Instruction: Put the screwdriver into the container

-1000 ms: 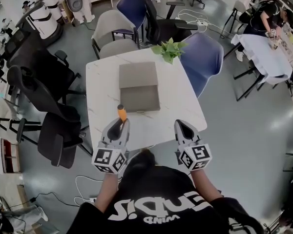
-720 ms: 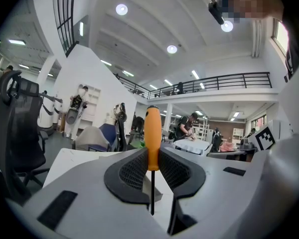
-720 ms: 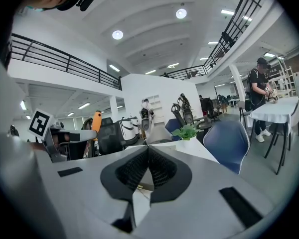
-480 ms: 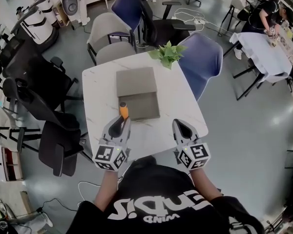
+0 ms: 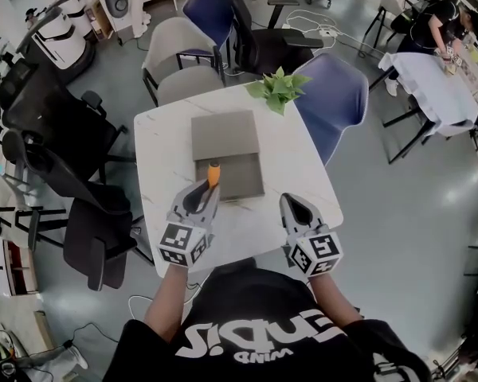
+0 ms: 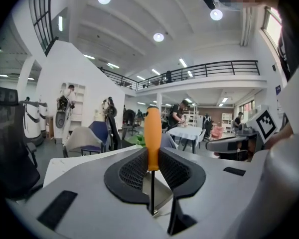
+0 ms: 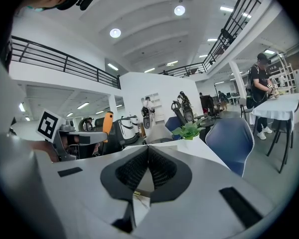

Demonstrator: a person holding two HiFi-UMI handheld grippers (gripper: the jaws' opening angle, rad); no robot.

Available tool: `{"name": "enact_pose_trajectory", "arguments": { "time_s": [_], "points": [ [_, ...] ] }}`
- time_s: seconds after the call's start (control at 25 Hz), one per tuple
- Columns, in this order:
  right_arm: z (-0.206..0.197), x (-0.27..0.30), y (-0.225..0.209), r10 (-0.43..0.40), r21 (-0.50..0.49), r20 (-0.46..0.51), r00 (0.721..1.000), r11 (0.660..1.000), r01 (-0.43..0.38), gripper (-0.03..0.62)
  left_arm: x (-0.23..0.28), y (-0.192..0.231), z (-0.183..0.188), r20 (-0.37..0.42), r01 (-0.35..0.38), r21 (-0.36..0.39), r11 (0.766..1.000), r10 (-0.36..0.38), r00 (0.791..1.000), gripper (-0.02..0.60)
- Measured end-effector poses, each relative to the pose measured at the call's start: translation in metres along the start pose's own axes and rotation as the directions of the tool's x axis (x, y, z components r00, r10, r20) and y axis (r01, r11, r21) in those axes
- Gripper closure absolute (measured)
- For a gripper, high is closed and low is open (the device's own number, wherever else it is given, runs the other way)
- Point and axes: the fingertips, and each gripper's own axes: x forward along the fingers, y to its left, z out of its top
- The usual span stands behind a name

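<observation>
We held screwdriver [image 6: 152,133] clamped in left gripper [image 5: 199,200], handle end leading. Container [image 5: 225,136] lay just ahead on tabletop [image 5: 158,146]. Right gripper [image 5: 295,210] closed, empty, farther off.

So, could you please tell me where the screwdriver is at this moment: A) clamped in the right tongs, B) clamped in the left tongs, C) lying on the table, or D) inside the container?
B: the left tongs are shut on the screwdriver, gripping its orange handle.

A black T-shirt [image 5: 263,329] with white lettering; grey left gripper [image 5: 206,186] and right gripper [image 5: 291,204] carry black-and-white marker cubes [image 5: 181,245].
</observation>
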Motion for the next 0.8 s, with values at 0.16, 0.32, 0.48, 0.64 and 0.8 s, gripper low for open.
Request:
{"name": "enact_pose_trajectory", "arguments": {
  "time_s": [0.16, 0.32, 0.48, 0.64, 0.8],
  "points": [
    [-0.004, 0.006, -0.002, -0.002, 0.004, -0.015, 1.0, 1.0, 0.002, 0.582, 0.021, 0.003, -0.014, -0.058, 0.04, 0.049, 0.998, -0.038, 0.998, 0.505],
    [-0.008, 0.008, -0.003, -0.002, 0.004, -0.028, 1.0, 1.0, 0.003, 0.582, 0.041, 0.009, -0.03, -0.108, 0.067, 0.076, 0.995, -0.058, 0.992, 0.505],
    [-0.012, 0.01, -0.005, -0.006, 0.007, -0.042, 0.999, 1.0, 0.006, 0.582, 0.06, 0.014, -0.048, -0.174, 0.103, 0.129, 0.986, -0.08, 0.982, 0.505],
    [-0.015, 0.013, -0.006, -0.01, 0.01, -0.051, 0.999, 1.0, 0.01, 0.582, 0.077, 0.023, -0.075, -0.257, 0.146, 0.175, 0.974, -0.098, 0.961, 0.505],
    [-0.017, 0.015, -0.008, -0.019, 0.016, -0.06, 0.998, 1.0, 0.02, 0.582, 0.091, 0.029, -0.098, -0.327, 0.179, 0.204, 0.962, -0.105, 0.939, 0.505]
  ]
}}
